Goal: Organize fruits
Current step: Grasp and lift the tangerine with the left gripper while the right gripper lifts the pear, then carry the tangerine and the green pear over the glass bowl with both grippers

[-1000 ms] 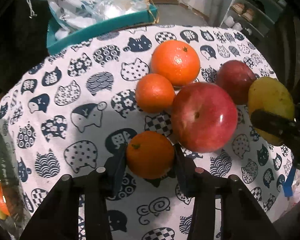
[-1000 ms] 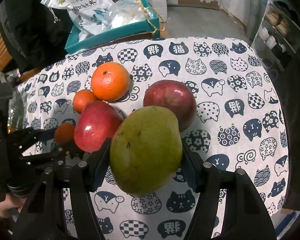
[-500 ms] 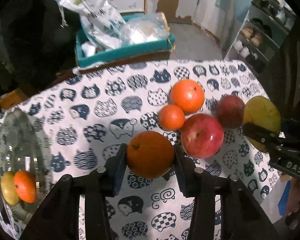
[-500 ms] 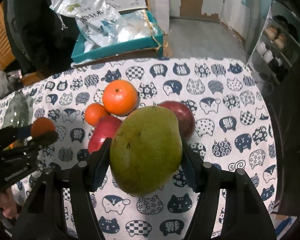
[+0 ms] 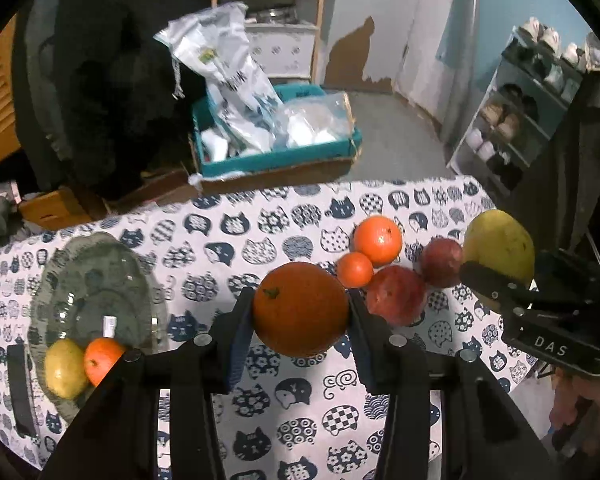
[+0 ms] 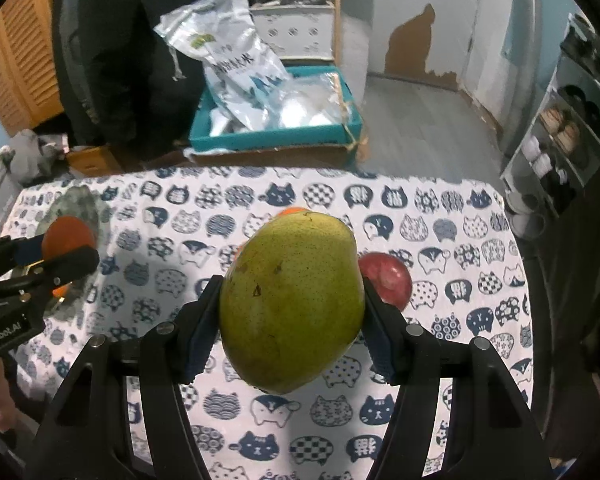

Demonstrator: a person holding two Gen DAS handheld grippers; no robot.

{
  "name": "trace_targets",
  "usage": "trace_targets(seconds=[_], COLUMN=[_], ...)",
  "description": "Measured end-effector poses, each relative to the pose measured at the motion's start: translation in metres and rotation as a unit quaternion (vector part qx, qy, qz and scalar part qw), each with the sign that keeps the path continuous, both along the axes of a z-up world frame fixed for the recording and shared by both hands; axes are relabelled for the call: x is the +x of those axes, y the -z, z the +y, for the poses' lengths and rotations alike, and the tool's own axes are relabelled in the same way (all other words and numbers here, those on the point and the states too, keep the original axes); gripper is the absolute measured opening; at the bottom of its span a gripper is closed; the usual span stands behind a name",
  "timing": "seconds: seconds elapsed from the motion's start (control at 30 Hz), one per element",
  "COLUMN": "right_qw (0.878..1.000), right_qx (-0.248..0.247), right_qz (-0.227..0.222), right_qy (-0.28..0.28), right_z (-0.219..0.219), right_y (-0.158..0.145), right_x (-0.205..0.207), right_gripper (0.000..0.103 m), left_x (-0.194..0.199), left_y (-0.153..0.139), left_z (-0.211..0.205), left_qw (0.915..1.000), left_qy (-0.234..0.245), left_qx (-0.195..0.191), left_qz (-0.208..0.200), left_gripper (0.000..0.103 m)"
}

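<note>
My left gripper (image 5: 300,320) is shut on an orange (image 5: 300,309), held above the cat-print tablecloth (image 5: 228,240). The right gripper (image 6: 292,320) is shut on a green mango (image 6: 292,304), also lifted off the table; in the left wrist view that mango (image 5: 500,244) shows at the right. On the cloth lie a big orange (image 5: 378,240), a small orange (image 5: 354,269) and two red apples (image 5: 396,295) (image 5: 441,262). A glass bowl (image 5: 92,280) at the left holds a yellow-green fruit (image 5: 65,368) and an orange fruit (image 5: 101,364).
Beyond the table's far edge a teal box (image 5: 276,156) holds plastic bags. A dark coat (image 5: 112,80) hangs behind at the left, and a shoe rack (image 5: 532,120) stands at the right. A person's hand (image 5: 580,404) holds the right gripper's handle.
Both grippers have risen with their fruit, so the table looks smaller and farther. The glass bowl has come into the left wrist view. Both grips are unchanged.
</note>
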State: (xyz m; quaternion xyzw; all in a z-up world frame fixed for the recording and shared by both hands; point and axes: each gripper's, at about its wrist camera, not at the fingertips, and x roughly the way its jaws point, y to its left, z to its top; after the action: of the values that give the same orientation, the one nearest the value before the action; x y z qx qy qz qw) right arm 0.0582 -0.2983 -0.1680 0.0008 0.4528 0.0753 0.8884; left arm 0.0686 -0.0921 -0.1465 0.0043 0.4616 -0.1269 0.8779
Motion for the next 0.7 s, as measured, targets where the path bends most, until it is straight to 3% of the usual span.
trace_targets(seconds=[0.7], right_qw=[0.997], right_qx=[0.004], right_qz=[-0.054], right_qy=[-0.056], right_z=[0.068], right_y=[-0.055], right_x=[-0.009], right_gripper=[0.065], left_x=[-0.029], left_y=[-0.049], left_z=[0.081], left_qw=[0.9966], left_qy=[-0.059], left_qx=[-0.008], left_qz=[-0.057], left_gripper=[0.045])
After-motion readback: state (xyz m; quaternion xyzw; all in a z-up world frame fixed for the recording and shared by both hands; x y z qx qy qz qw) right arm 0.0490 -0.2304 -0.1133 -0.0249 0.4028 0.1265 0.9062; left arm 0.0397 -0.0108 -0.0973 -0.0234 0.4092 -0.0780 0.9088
